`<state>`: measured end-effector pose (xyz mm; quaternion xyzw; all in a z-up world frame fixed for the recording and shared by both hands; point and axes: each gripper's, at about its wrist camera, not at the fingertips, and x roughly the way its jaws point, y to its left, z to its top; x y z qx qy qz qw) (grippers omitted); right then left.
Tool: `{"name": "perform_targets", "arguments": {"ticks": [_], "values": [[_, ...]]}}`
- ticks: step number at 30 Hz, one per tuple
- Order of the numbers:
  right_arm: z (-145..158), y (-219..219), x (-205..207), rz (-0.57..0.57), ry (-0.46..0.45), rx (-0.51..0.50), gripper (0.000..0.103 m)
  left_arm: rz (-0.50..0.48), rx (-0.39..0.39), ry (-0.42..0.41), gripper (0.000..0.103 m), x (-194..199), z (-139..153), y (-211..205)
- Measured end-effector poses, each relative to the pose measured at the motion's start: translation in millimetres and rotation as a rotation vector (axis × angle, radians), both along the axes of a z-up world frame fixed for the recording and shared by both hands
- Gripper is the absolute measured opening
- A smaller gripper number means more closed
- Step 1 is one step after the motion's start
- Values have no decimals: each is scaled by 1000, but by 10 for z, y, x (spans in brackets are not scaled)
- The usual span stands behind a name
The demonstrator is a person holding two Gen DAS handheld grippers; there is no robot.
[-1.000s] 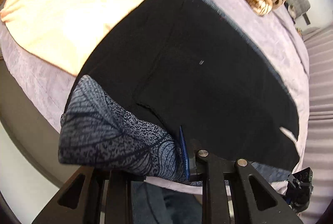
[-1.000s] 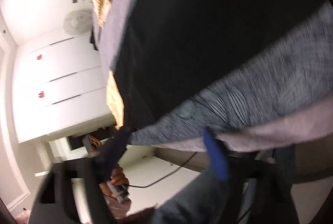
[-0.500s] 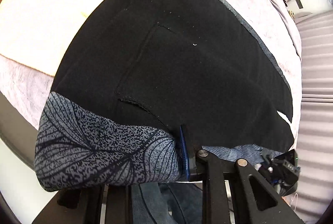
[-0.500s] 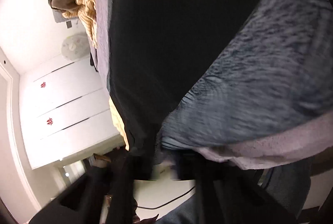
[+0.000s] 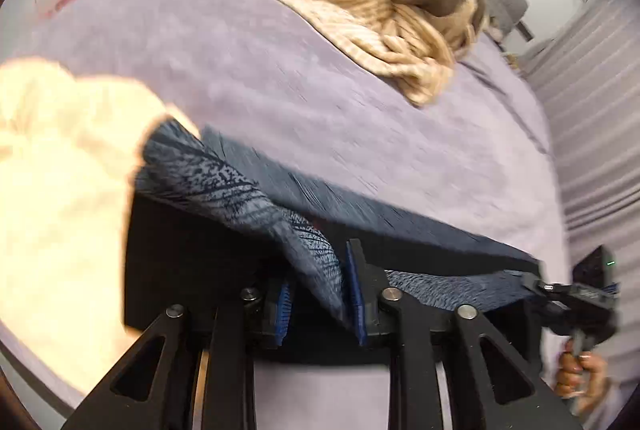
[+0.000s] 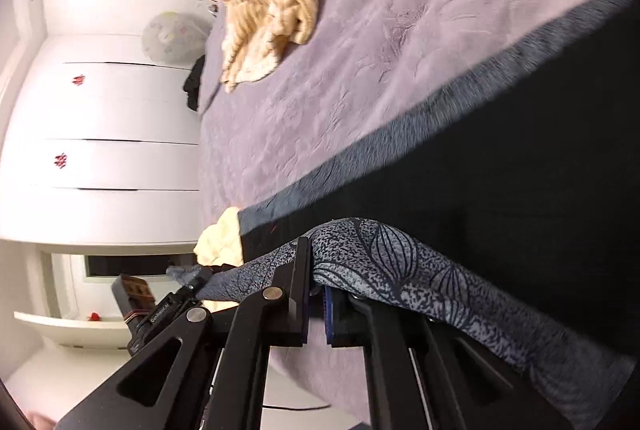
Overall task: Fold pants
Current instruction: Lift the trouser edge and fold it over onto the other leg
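Now both grippers have swung the patterned hem across the pants, so that the near edge is carried over toward the far edge, and the far stretch of lavender bedspread (image 5: 304,98), which a second ago was mostly covered by black cloth in both views, fills the upper half of each. The pants (image 5: 192,254) lie on the bed in front of the person, black inside-out cloth below and a grey-blue leaf-printed strip raised over it.

The right gripper (image 6: 317,304), wide apart a second ago, has clamped down: its jaws are clenched on the leaf-printed hem, which drapes over the fingers and off to the right. The left gripper (image 5: 320,294) has its jaws just eased slightly apart within the last half second, yet the printed fold stands pinched between the blue pads (image 5: 355,294) and I judge it still gripped. This looks like the middle of a fold in half, with the hem not yet laid down.

The left wrist view alone shows the person's hand (image 5: 580,370) on the other gripper's handle at the right, a pale yellow garment (image 5: 60,190) just beside the pants at the left, and the striped beige garment (image 5: 372,26) well apart on the bed. The right wrist view alone shows white wardrobe doors (image 6: 104,110) beyond the bed and the left gripper's tip with a twist of printed cloth in it.
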<state>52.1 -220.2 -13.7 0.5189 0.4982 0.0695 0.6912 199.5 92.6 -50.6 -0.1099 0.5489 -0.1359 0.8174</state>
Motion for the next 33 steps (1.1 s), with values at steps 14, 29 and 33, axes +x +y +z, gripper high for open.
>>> {"name": "perform_targets", "arguments": {"ticks": [14,29,33], "values": [[-40,-57,-132,6,32,-51,74,-113,265,-9,57,157,-120,-316],[-154,-1750,-3501,-322,382,-197,74,-726,-58,319,57,-1589,-465,-3545],[-540,-1793,-4013,-322,366,15,74,-748,-47,380,57,-1779,-632,-3917]]}}
